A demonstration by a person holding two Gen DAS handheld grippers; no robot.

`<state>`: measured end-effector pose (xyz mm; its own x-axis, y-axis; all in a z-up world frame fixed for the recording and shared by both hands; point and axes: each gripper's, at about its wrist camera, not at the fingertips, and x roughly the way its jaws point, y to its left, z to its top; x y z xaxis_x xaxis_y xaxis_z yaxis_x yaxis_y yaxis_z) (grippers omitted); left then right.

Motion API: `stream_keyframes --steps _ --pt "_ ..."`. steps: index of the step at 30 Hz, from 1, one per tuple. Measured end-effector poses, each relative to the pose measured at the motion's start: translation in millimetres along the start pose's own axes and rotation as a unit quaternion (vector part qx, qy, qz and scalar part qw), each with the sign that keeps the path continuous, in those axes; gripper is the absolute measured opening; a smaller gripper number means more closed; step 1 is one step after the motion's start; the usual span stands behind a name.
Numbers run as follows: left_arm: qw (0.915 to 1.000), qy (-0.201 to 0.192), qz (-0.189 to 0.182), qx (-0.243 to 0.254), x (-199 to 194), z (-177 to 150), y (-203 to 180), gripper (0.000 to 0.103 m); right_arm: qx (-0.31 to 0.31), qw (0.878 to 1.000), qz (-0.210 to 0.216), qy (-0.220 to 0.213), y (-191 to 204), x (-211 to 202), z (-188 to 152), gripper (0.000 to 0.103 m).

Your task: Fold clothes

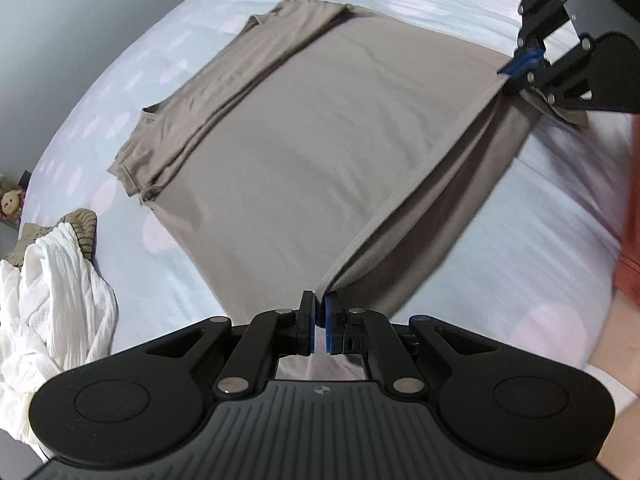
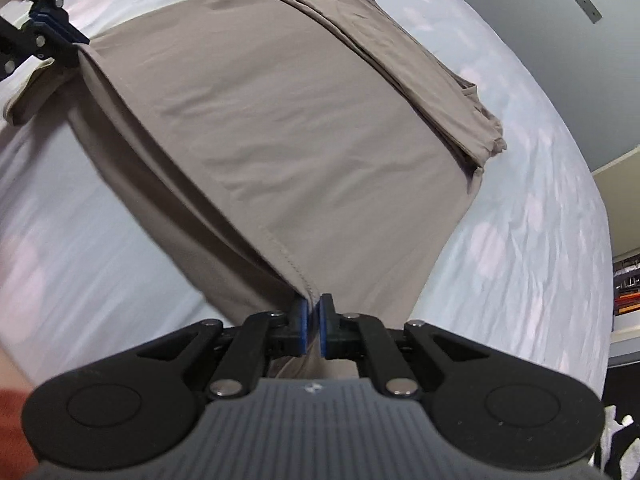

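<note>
Both grippers pinch the near hem of a taupe shirt (image 1: 304, 152) and hold that edge lifted off the bed (image 1: 192, 288). Left gripper (image 1: 319, 312) has its blue pads pressed together on one corner of the hem, and the right gripper (image 2: 313, 312) is clamped the same way on the other corner. Between them the hem runs as a taut line, with a lower layer of cloth sagging beneath it. Beyond the hem the body of the shirt lies flat and smooth on the pale blue sheet. At its far end the sleeves and collar are already folded over into a narrow band. A crumpled white cloth (image 1: 52, 292) lies on the bed left of the left gripper, apart from the shirt.
</note>
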<state>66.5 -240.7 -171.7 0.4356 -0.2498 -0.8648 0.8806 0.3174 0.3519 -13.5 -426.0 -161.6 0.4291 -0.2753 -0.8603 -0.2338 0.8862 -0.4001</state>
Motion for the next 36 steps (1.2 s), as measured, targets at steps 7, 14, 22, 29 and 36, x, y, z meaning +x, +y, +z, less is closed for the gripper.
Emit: stream_keyframes --steps 7,14,22,29,36 --pt "0.9993 0.008 -0.02 -0.031 18 -2 21 0.006 0.019 1.0 0.016 0.01 -7 27 -1 0.019" --pt "0.9957 0.018 -0.014 -0.09 17 -12 50 0.009 0.055 0.998 0.022 0.013 -38 16 -20 0.046" --pt "0.9904 0.023 0.005 -0.136 6 -23 75 0.009 0.095 0.994 0.044 0.017 -64 4 -40 0.063" --pt "0.9972 -0.005 0.01 -0.074 -18 -26 70 0.015 0.076 0.995 0.061 0.011 -65 -17 -50 0.077" --pt "0.9988 -0.044 -0.019 0.009 -34 -35 47 0.025 0.093 0.995 0.04 -0.003 -65 -22 -72 0.077"
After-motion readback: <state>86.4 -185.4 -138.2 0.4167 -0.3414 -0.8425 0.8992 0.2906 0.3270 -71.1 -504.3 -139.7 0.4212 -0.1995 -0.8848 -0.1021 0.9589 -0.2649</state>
